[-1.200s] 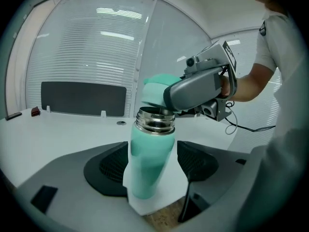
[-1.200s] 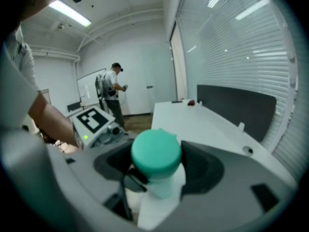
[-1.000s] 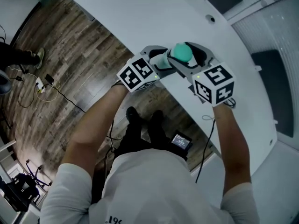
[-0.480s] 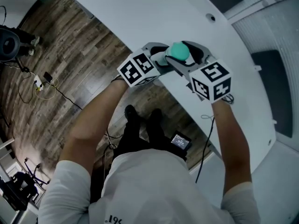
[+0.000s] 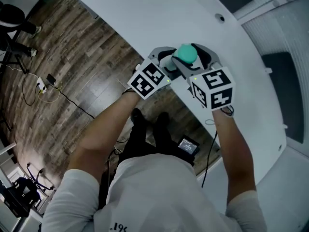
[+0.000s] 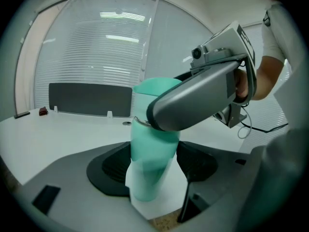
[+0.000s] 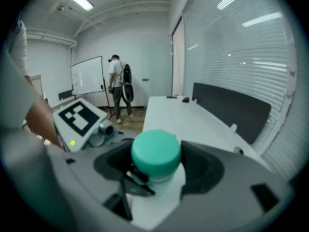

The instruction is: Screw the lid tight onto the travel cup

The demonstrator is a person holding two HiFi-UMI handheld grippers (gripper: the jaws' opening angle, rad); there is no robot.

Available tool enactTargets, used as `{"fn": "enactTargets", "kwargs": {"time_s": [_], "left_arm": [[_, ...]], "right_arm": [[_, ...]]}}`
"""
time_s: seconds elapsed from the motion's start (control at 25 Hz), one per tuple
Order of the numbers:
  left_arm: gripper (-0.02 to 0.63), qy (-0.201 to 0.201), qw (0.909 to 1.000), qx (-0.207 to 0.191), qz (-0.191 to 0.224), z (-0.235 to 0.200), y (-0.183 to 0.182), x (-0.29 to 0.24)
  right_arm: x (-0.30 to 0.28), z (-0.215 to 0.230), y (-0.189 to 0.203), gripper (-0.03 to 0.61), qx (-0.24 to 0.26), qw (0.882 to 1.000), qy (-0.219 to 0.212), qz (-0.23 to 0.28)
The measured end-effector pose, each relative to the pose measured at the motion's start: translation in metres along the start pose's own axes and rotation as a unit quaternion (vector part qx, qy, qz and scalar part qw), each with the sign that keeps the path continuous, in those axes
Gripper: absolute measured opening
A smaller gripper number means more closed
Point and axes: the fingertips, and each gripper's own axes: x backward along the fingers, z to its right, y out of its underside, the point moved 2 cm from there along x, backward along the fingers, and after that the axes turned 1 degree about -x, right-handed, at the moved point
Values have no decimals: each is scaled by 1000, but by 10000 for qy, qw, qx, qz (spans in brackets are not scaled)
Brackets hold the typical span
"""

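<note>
A teal travel cup (image 6: 153,149) stands upright on the white table (image 5: 159,13), close to its near edge. My left gripper (image 5: 173,61) is shut on the cup's body, its dark pads (image 6: 112,164) against both sides. The teal lid (image 7: 156,151) sits on top of the cup and shows as a round cap (image 5: 186,53) in the head view. My right gripper (image 7: 157,166) is shut on the lid from the other side. One of its grey fingers (image 6: 203,95) crosses the cup's top in the left gripper view. The joint between lid and cup is hidden.
The table's near edge runs just under the cup, with wood floor (image 5: 72,47) and cables (image 5: 46,88) below. A cable hole (image 5: 220,18) lies farther back on the table. A dark panel (image 7: 231,105) stands along the blinds. A person (image 7: 117,88) stands by a whiteboard.
The right gripper's marker cube has turned and shifted left around the lid. The left cube has moved slightly right, so the two hands are closer together. The cup stays in place.
</note>
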Motion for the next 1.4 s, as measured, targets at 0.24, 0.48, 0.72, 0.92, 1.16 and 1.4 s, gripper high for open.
{"fn": "enactTargets", "kwargs": {"time_s": [0.24, 0.48, 0.72, 0.92, 1.16, 1.4], "left_arm": [[316, -804, 9961, 358, -10, 0, 0, -1], [316, -74, 9996, -262, -96, 0, 3, 8], [318, 813, 9935, -663, -450, -2, 7, 3], [316, 516, 9978, -363, -183, 0, 5, -3], [313, -516, 9985, 133, 102, -1, 3, -6], [314, -662, 9975, 256, 75, 0, 4, -9]], "right_arm": [[0, 2, 0, 319, -370, 9983, 433, 89], [0, 0, 1, 319, -55, 9999, -151, 55], [0, -3, -1, 319, 405, 9953, -878, 11], [0, -2, 0, 319, 338, 9976, -601, 47], [1, 5, 0, 319, -128, 9992, 346, 119], [0, 10, 2, 319, -290, 9987, 315, 290]]}}
